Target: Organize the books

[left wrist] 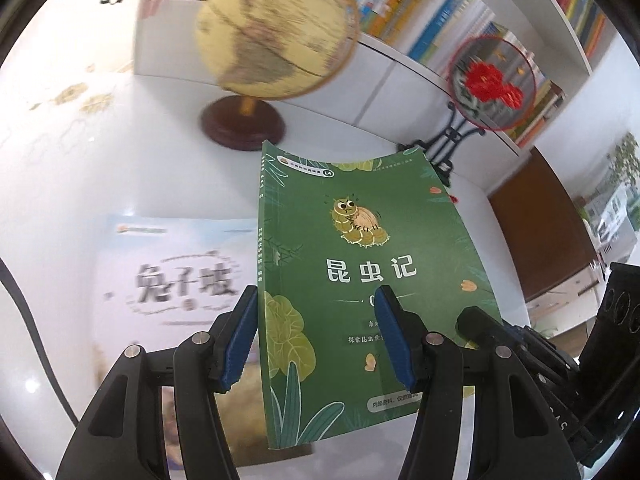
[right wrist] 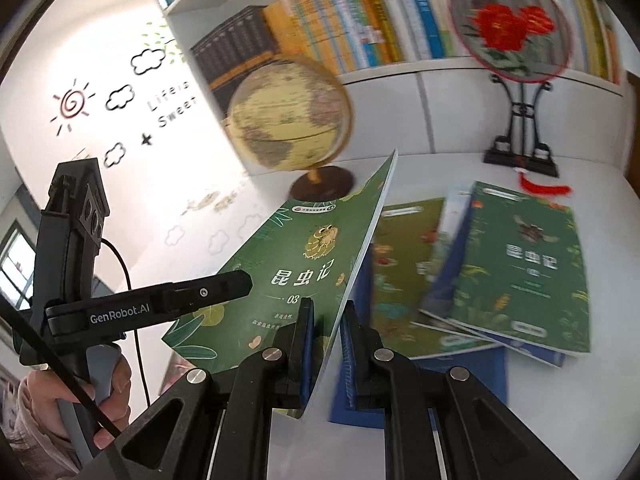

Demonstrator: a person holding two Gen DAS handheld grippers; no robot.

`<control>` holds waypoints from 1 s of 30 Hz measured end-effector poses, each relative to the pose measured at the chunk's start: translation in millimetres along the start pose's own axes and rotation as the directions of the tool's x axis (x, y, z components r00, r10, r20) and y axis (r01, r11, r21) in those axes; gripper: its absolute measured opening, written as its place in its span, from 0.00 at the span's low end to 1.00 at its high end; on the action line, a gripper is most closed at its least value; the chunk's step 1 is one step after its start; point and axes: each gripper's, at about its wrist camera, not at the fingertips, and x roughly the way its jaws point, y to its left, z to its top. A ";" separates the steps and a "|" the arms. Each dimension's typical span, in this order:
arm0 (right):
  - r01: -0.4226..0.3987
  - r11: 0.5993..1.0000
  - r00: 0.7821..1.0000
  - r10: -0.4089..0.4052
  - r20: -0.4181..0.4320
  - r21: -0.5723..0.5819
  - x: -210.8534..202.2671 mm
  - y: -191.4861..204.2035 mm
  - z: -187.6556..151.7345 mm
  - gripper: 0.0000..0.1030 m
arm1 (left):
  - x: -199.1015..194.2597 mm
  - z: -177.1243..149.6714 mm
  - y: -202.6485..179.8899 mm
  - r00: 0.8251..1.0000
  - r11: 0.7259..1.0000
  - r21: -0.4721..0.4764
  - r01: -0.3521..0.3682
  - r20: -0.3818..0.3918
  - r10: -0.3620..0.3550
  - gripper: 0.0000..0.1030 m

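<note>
White table w/ globe at 11 o'clock, bookshelf behind, fan stand at 1; green book upright mid-air; right gripper clamps its edge; left gripper spread wide, book's spine between its fingers; only right view shows book pile at 3; only left view shows pale book at 9.

Both wrist views sit close behind their own fingers, facing the shelf wall across the white table, the left looking from the lifted green book's cover side, the right along its edge, both sharing the globe.
</note>
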 end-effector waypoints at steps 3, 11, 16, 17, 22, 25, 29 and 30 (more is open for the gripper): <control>-0.031 0.999 0.999 0.031 -0.012 -0.021 11.6 17.2 -1.1 0.12 | -10.5 -5.2 18.5 1.000 0.999 -0.032 -0.031 0.004 0.031 0.53; -0.115 0.990 0.991 0.109 -0.072 -0.082 41.8 63.9 -11.0 0.12 | -30.7 -19.5 63.2 0.994 0.988 -0.114 -0.106 0.006 0.107 0.53; -0.145 0.986 0.985 0.136 -0.104 -0.088 52.5 77.7 -18.9 0.12 | -35.3 -27.5 78.4 0.991 0.983 -0.130 -0.131 -0.007 0.131 0.53; -0.151 0.985 0.984 0.141 -0.114 -0.086 55.7 79.6 -20.7 0.12 | -36.0 -29.5 82.5 0.992 0.982 -0.135 -0.129 -0.008 0.129 0.53; -0.172 0.983 0.976 0.161 -0.149 -0.062 68.7 84.8 -27.7 0.13 | -29.1 -36.4 97.3 0.989 0.977 -0.155 -0.145 -0.032 0.141 0.53; -0.164 0.984 0.972 0.149 -0.182 -0.066 77.8 85.7 -34.6 0.14 | -19.7 -41.6 102.1 0.989 0.975 -0.169 -0.146 -0.055 0.138 0.53; -0.146 0.988 0.967 0.132 -0.217 -0.048 87.3 79.6 -39.4 0.14 | -10.1 -43.8 100.8 0.987 0.974 -0.163 -0.156 -0.075 0.145 0.53; -0.141 0.989 0.966 0.129 -0.226 -0.040 89.2 77.5 -40.5 0.14 | -8.6 -44.7 100.6 0.985 0.974 -0.158 -0.164 -0.081 0.153 0.53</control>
